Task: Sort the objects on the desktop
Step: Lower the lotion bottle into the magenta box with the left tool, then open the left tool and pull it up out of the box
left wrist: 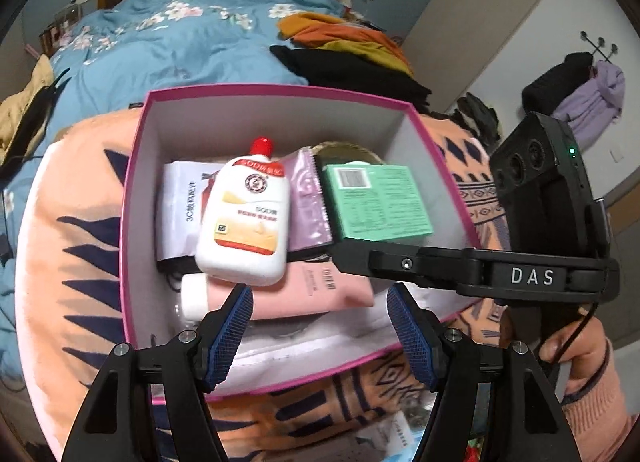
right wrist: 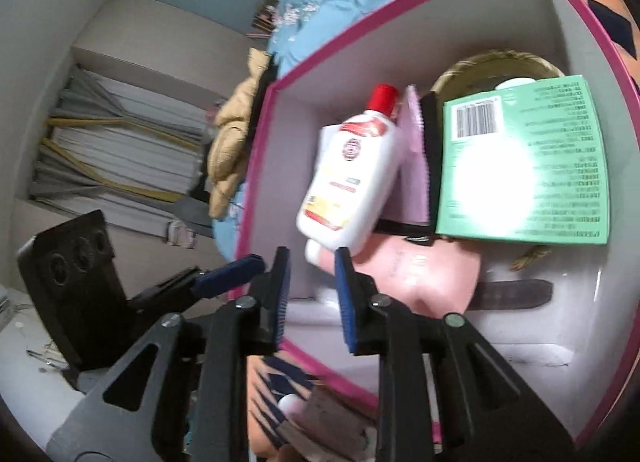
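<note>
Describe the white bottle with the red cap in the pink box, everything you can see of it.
The white bottle is flat-sided, looks like plastic, with a red screw cap at its narrow neck and a label printed in red and yellow with a round emblem. The cap is on. It lies face up on top of the pile in the pink box, cap toward the far wall, resting on a pink tube and a white packet. Neither gripper touches it.

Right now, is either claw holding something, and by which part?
No. The left claw is open and empty above the pink box. The right claw is also open, with nothing between its pads, near the white bottle.
</note>
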`<state>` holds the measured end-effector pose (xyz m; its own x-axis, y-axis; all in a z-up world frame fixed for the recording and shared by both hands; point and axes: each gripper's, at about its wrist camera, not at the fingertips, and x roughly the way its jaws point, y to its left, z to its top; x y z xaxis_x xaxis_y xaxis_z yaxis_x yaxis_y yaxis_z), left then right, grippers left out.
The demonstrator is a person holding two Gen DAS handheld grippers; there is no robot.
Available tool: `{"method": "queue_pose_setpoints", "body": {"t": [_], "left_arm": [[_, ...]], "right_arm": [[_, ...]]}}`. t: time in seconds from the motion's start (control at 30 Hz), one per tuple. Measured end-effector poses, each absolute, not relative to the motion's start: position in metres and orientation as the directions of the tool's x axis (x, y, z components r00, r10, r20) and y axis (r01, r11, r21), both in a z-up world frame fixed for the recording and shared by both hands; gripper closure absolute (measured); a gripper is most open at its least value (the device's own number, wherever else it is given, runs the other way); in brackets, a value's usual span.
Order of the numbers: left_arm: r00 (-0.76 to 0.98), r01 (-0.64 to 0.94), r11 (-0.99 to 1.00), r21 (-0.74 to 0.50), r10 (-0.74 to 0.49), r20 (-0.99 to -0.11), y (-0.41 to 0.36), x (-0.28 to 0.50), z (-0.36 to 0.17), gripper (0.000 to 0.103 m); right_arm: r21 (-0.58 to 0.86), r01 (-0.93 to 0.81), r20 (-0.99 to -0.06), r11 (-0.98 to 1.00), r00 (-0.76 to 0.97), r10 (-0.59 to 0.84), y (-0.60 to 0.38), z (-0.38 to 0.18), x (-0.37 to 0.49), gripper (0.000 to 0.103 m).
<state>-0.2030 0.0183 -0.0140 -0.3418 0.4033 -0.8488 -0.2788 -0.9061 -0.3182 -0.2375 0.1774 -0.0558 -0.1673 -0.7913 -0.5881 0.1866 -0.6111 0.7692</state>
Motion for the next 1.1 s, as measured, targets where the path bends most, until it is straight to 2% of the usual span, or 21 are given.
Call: {"method": "queue_pose_setpoints", "body": {"t": [0.17,0.23,0.37,0.53,0.63,0.7,0.8,0.97,1.07,1.1], "left_arm": [[-0.353,-0.256,-0.920,-0.297,0.374,-0.858,0.017,-0.208,-0.022,0.033],[-0.343,-0.240,-0.921,-0.305,0.375,-0.861,0.013,-0.211,-0.027,0.033],[-0.326,-0.224,-0.928,-0.297,0.359,-0.875,0.010,-0.214,-0.038,0.033],[-0.321,-0.204,-0.930,-0.304,0.357,-0.877,0.005,-0.217,-0.046,0.033],[-0.334,-0.196,-0.930,-0.311,0.362,-0.870,0.002,-0.220,-0.044,0.033],[-0.341,-0.181,-0.934,-0.308,0.353,-0.871,-0.001,-0.221,-0.044,0.033],[-0.347,-0.164,-0.933,-0.321,0.359,-0.866,-0.006,-0.221,-0.044,0.033],[-0.374,-0.164,-0.928,-0.335,0.373,-0.849,-0.007,-0.206,-0.040,0.033],[-0.403,-0.182,-0.924,-0.337,0.383,-0.831,-0.001,-0.191,-0.030,0.033],[-0.409,-0.188,-0.921,-0.342,0.390,-0.825,0.000,-0.186,-0.026,0.030]], "right_arm": [[0.717,0.171,-0.657,-0.676,-0.158,-0.737,0.168,-0.064,-0.249,0.073],[0.711,0.150,-0.670,-0.687,-0.149,-0.727,0.165,-0.069,-0.255,0.065],[0.703,0.105,-0.694,-0.703,-0.115,-0.711,0.156,-0.083,-0.269,0.063],[0.737,0.061,-0.667,-0.673,-0.090,-0.739,0.145,-0.094,-0.282,0.060],[0.787,0.064,-0.609,-0.614,-0.080,-0.789,0.138,-0.092,-0.287,0.060],[0.821,0.079,-0.560,-0.566,-0.079,-0.824,0.134,-0.088,-0.288,0.056],[0.797,0.108,-0.589,-0.595,-0.082,-0.804,0.136,-0.084,-0.285,0.054],[0.797,0.164,-0.573,-0.582,-0.101,-0.813,0.156,-0.070,-0.269,0.053],[0.797,0.223,-0.549,-0.562,-0.123,-0.827,0.172,-0.050,-0.249,0.048],[0.794,0.241,-0.543,-0.558,-0.130,-0.830,0.177,-0.044,-0.243,0.045]]}}
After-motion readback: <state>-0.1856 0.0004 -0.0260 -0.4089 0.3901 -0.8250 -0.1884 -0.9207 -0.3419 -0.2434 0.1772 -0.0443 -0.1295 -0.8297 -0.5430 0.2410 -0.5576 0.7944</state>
